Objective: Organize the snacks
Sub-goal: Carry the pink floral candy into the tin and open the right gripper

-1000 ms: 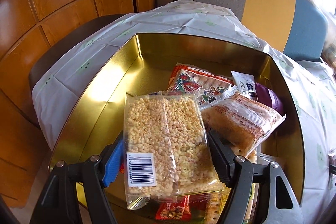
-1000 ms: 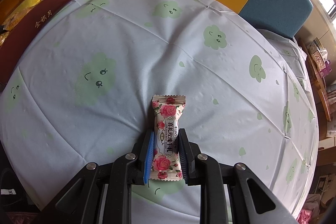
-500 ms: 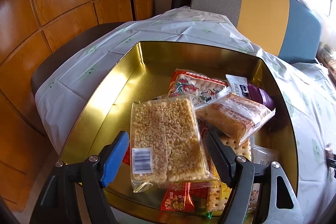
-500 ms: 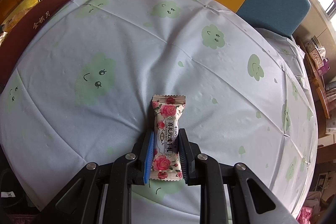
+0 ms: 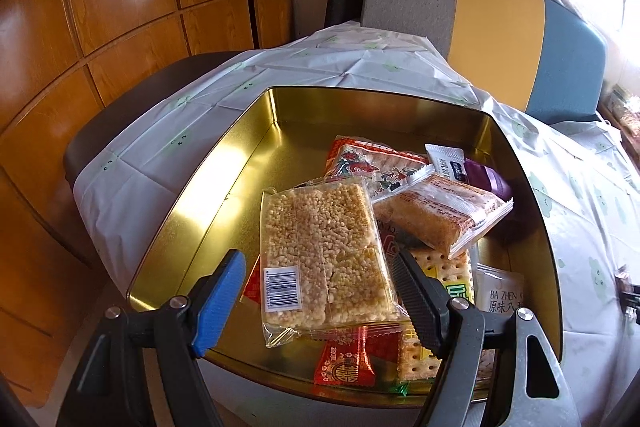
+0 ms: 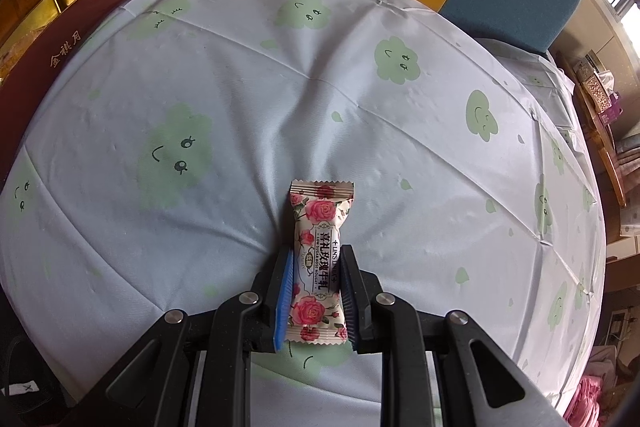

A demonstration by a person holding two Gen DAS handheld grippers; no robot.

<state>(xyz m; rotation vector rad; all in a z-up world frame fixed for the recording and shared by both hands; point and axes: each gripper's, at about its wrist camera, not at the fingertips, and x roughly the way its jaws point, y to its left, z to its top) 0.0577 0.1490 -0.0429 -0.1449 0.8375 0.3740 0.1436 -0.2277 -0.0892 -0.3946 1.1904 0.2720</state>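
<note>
Right tool (image 6: 314, 297) is closed on a rose-print nougat packet (image 6: 318, 259), its pads pressing the packet's two long sides near the lower half. The packet lies on the cloud-print cloth of the counter (image 6: 400, 155), or just above it; contact cannot be confirmed. Its long axis runs along the tool's fingers, with the crimped far end pointing away from the tool toward the middle of the counter.

Left tool (image 5: 318, 301) stands wide open and holds nothing. It hovers over the near edge of the gold tin (image 5: 208, 203), and the puffed-rice bar packet (image 5: 324, 255) lies free on the pile of snacks inside, its pads clear of the wrapper on both sides.

Step in hand, as judged: the rice bar is deposited, and the nougat is gripped for transfer. The next move calls for lifting the nougat and carrying it toward the tin, whose dark red outer wall (image 6: 48, 63) shows at the counter's far left in the right view, then releasing it above the pile.
</note>
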